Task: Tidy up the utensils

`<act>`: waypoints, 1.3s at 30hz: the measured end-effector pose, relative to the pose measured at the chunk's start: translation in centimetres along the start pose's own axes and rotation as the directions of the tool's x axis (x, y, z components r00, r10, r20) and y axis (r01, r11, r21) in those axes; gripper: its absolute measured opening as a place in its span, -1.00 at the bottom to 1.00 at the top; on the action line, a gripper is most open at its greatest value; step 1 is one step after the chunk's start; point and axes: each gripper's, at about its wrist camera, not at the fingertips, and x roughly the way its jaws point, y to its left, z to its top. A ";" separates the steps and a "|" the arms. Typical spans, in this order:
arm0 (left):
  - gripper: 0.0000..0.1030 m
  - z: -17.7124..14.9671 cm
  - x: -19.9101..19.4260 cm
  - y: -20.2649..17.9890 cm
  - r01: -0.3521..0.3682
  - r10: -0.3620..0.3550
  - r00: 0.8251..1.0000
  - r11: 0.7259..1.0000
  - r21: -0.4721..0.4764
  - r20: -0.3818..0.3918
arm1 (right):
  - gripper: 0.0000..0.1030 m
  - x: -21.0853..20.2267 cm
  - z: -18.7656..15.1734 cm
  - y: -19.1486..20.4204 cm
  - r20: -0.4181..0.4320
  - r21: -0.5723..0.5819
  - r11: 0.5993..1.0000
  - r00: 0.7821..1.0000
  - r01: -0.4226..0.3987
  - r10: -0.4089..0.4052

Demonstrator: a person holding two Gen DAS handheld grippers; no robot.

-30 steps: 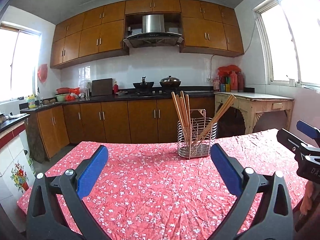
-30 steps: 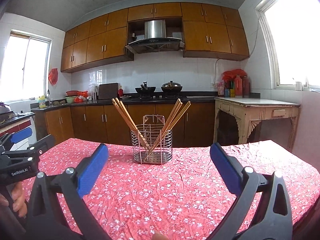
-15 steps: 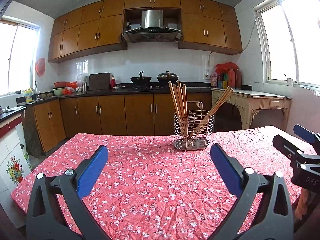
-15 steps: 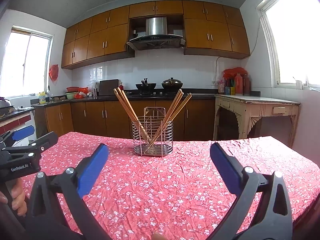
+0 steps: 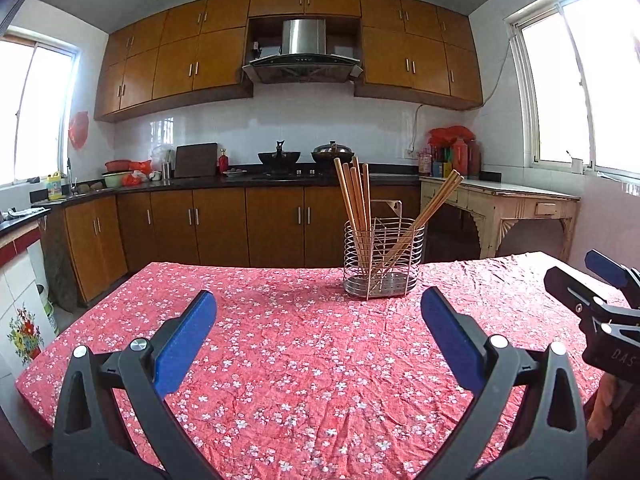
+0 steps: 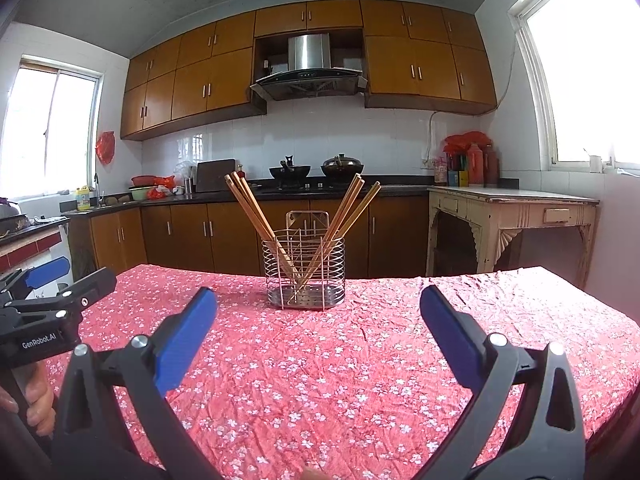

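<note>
A metal wire utensil holder (image 5: 383,258) stands upright on the red floral tablecloth (image 5: 304,344), towards the far edge; it also shows in the right wrist view (image 6: 304,270). Several wooden chopsticks (image 5: 356,196) stand in it, leaning left and right (image 6: 340,216). My left gripper (image 5: 318,320) is open and empty, well short of the holder. My right gripper (image 6: 318,320) is open and empty, also short of it. Each gripper shows at the edge of the other's view: the right (image 5: 600,304), the left (image 6: 48,312).
Beyond the table stand wooden kitchen cabinets (image 5: 260,232) and a dark counter with woks (image 5: 280,156). A pale side table (image 5: 500,208) stands at the right under a window. The tablecloth's left edge (image 5: 36,380) drops off to the floor.
Both grippers have dipped and drawn back slightly, so the holder sits higher in both views. Both stay open and empty. The holder and chopsticks have not moved.
</note>
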 end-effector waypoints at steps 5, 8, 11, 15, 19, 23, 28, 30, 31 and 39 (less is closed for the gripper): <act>0.96 0.0 0.0 0.0 0.000 0.000 1.000 1.000 0.000 0.002 | 0.92 -0.1 -0.1 0.1 0.000 -0.002 1.000 1.000 -0.003 0.003; 0.96 -0.1 0.0 0.0 -0.004 0.004 1.000 1.000 -0.001 0.003 | 0.92 -0.1 -0.1 0.1 0.000 0.001 1.000 1.000 -0.002 0.002; 0.96 -0.1 -0.1 0.1 -0.007 0.007 1.000 1.000 -0.004 0.004 | 0.92 -0.1 -0.1 0.0 0.000 0.003 1.000 1.000 -0.003 0.003; 0.96 -0.1 0.0 0.1 -0.004 0.004 1.000 1.000 -0.006 0.000 | 0.92 -0.1 -0.1 0.0 -0.003 0.008 1.000 1.000 -0.004 0.004; 0.96 -0.1 0.0 0.1 -0.003 0.003 1.000 1.000 -0.006 -0.001 | 0.92 0.0 -0.1 -0.1 -0.006 0.013 1.000 1.000 -0.002 0.002; 0.96 -0.1 0.1 0.1 -0.006 0.006 1.000 1.000 -0.006 -0.001 | 0.92 0.0 -0.1 -0.1 -0.007 0.015 1.000 1.000 -0.002 0.002; 0.96 -0.1 0.0 0.0 -0.009 0.009 1.000 1.000 -0.004 0.001 | 0.92 0.1 -0.2 -0.2 -0.007 0.017 1.000 1.000 -0.002 0.002; 0.96 -0.1 0.0 -0.1 -0.009 0.009 1.000 1.000 -0.004 0.002 | 0.92 0.1 -0.2 -0.1 -0.007 0.017 1.000 1.000 -0.002 0.002; 0.96 -0.1 0.1 -0.1 -0.009 0.009 1.000 1.000 -0.004 0.002 | 0.92 0.1 -0.2 -0.1 -0.007 0.016 1.000 1.000 -0.001 0.002; 0.96 -0.1 0.1 0.0 -0.009 0.009 1.000 1.000 -0.005 0.001 | 0.92 0.1 -0.2 -0.1 -0.007 0.018 1.000 1.000 -0.002 0.002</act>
